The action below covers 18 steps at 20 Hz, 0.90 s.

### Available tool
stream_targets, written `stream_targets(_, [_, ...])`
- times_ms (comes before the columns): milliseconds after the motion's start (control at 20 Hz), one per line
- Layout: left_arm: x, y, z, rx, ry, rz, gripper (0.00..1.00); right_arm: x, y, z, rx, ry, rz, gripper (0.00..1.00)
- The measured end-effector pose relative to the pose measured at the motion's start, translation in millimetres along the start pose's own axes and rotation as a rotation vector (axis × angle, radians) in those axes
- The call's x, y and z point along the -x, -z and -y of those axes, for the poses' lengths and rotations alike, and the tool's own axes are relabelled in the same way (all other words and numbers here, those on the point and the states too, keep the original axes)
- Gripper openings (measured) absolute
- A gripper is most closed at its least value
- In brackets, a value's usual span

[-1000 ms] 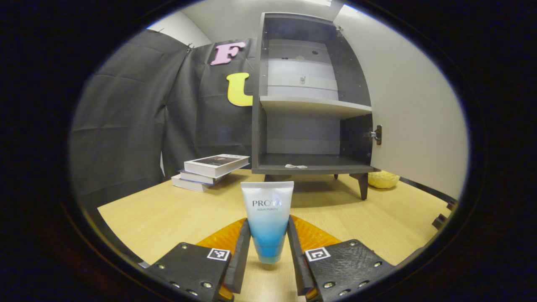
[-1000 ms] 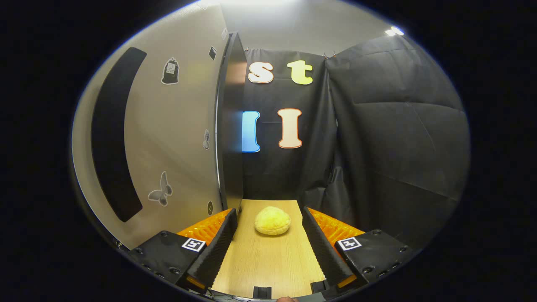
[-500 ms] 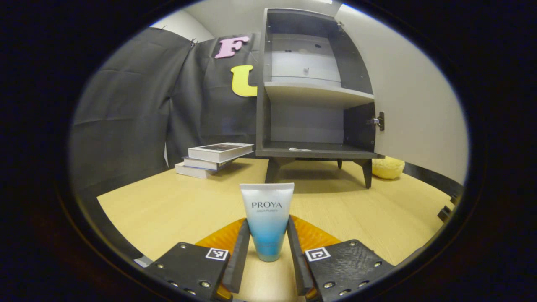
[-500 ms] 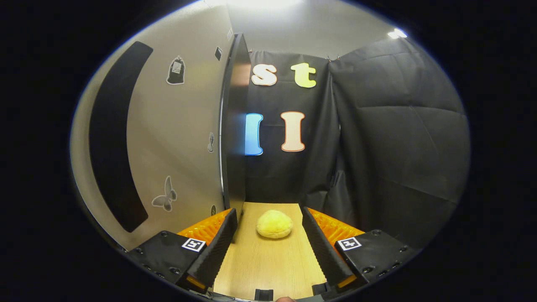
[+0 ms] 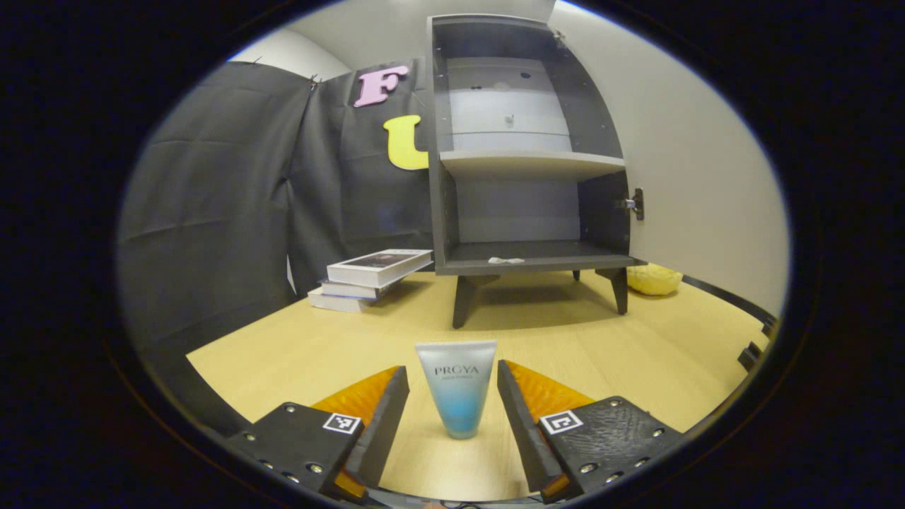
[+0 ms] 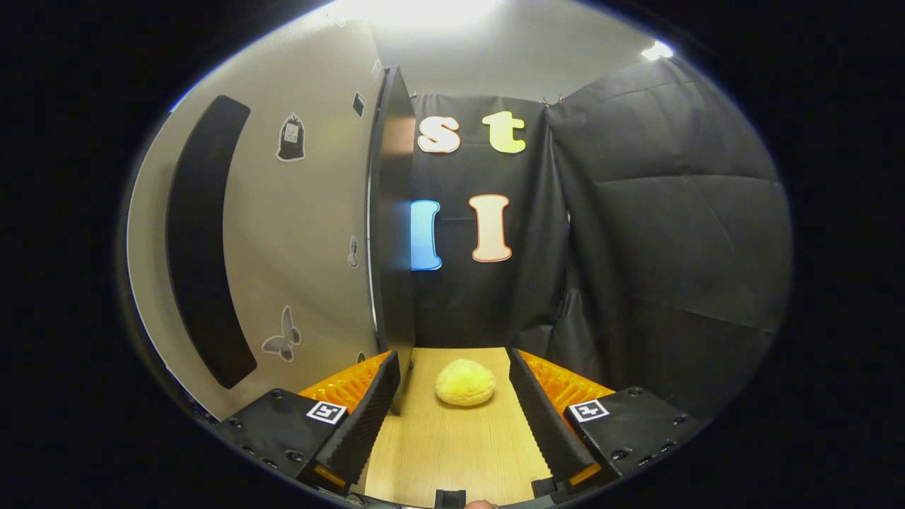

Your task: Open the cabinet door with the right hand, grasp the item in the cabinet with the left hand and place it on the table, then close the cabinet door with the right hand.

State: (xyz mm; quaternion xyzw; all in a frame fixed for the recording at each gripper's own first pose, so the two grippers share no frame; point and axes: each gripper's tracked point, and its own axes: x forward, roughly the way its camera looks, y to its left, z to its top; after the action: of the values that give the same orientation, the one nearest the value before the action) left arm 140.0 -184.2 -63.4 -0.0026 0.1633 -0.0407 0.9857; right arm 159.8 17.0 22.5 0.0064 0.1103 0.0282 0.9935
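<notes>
So the tube (image 5: 458,393) is standing upright on the counter (image 5: 283,346), cap end down, sitting right between the fingers of the left tool (image 5: 452,417), which are spread apart with a gap on each side, not pressing on it. Looks to me like the placing part is basically done.

What's left is the door. In the left gripper view the cabinet (image 5: 527,162) is sitting at about 12 o'clock with its shelves bare apart from a small scrap on the bottom one, and the cabinet door (image 5: 693,170) is hanging wide open off to 2 o'clock.

The right tool (image 6: 449,417) is the one that matters now. Its fingers are apart too, gripping nothing. The door's free edge (image 6: 389,212) is running vertically right at 11 o'clock from it, just beside its left finger (image 6: 368,406), though I can't tell if they're touching. The door's outer face is spreading out to 9 o'clock. A yellow squishy thing (image 6: 464,382) is lying on the counter at 12.

My guess: the right tool is way nearer the door, and pushing toward 9 o'clock should be swinging it shut.
</notes>
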Motion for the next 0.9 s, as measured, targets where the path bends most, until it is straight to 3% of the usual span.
stream_targets(150, [-0.1,-12.0,3.2,0.005,0.005,0.028,0.78,4.7,-4.5,3.4,0.005,0.004,0.024,0.98])
stream_targets(300, [-1.8,-28.1,0.2,0.006,-0.011,0.063,0.75,9.6,-13.4,-2.6,-0.004,-0.009,0.045,0.98])
stream_targets(550, [-2.1,-51.6,3.7,0.069,-0.021,0.119,0.77,30.2,-33.4,-10.3,-0.018,0.015,0.075,0.98])
stream_targets(650, [-5.1,-62.1,1.3,0.066,-0.013,0.149,0.75,40.7,-42.7,-12.1,-0.021,0.04,0.088,0.98])
stream_targets(700, [-7.1,-66.7,0.0,0.059,-0.005,0.163,0.76,46.4,-47.6,-11.6,-0.023,0.064,0.1,0.93])
stream_targets(750, [-8.3,-71.2,-1.9,0.051,0.001,0.179,0.75,52.0,-50.3,-13.9,-0.025,0.079,0.105,0.98])
stream_targets(900, [-12.4,-79.6,-7.2,0.032,0.014,0.213,0.75,68.1,-56.3,-20.0,-0.03,0.127,0.114,0.98])
